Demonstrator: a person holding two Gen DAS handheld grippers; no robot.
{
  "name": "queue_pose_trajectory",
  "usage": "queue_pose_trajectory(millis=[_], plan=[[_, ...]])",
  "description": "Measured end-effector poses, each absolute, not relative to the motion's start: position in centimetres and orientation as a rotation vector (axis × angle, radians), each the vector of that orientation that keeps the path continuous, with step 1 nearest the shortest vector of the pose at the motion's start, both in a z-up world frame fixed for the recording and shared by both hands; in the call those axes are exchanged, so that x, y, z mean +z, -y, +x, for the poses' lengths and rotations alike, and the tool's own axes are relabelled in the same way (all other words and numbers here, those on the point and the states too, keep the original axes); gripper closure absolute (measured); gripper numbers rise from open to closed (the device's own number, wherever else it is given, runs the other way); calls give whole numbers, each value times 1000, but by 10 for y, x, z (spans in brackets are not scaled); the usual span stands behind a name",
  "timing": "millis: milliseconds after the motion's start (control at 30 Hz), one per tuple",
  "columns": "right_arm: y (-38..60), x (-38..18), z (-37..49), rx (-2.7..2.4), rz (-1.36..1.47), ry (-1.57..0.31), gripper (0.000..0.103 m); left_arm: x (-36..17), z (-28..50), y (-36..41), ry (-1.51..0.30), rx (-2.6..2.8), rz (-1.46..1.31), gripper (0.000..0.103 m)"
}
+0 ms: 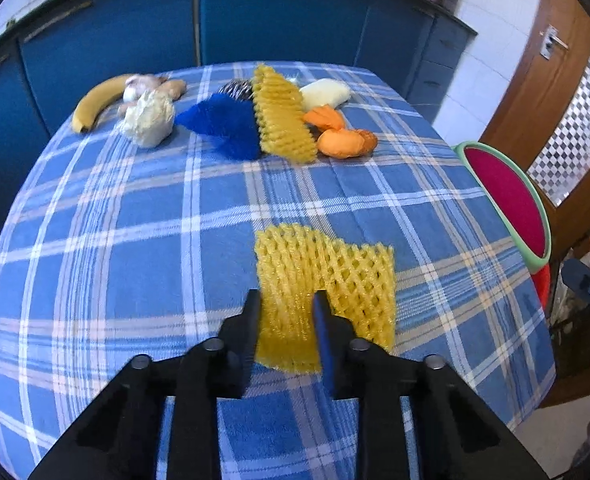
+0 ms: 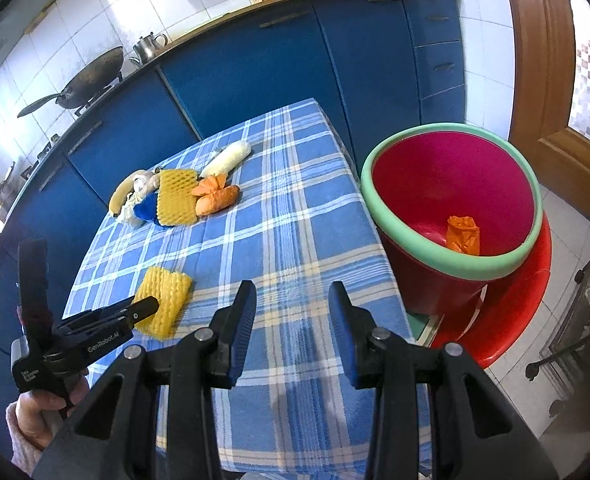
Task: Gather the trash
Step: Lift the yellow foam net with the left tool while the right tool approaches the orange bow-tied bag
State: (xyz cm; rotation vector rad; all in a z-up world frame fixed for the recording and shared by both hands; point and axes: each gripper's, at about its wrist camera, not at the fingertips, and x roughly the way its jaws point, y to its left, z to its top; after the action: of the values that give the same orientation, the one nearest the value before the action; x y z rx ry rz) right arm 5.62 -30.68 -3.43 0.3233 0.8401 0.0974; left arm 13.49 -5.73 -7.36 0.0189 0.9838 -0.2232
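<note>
The step in hand looks like picking up the nearer yellow foam net (image 1: 327,276), which lies toward the near edge of the desk (image 1: 135,240). The left claw (image 1: 287,300) has its two fingers straddling one end of that net, seemingly pinching it, though the net may yet rest on the cloth. The right claw (image 2: 291,296) hangs spread and empty over the desk's near right corner. Next, the net would need lifting and carrying past the right edge to the red bin (image 2: 415,152), which stands just beside the desk and holds one orange wad (image 2: 463,236). Two yellow nets are in view: the second (image 1: 281,116) sits in the far pile with one banana (image 1: 95,104), one blue piece (image 1: 223,124), two orange wads (image 1: 343,142) and white bundles.
</note>
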Motion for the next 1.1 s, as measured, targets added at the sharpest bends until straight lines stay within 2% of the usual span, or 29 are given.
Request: queue_pose_trajectory(millis=[67,133,567,1100], plan=[[305,-36,58,100,318,-847,63,-71,133,58,-963,-230,36,91],[303,-37,60,102,313,-852,63,-69,134,56,-956,-232,35,92],[274,-31,87,141,260,-868,63,-27,152,13,-842,-147,-23,92],[229,-42,174,179,239,-943,61,1,204,-41,-749,-37,-116,92]])
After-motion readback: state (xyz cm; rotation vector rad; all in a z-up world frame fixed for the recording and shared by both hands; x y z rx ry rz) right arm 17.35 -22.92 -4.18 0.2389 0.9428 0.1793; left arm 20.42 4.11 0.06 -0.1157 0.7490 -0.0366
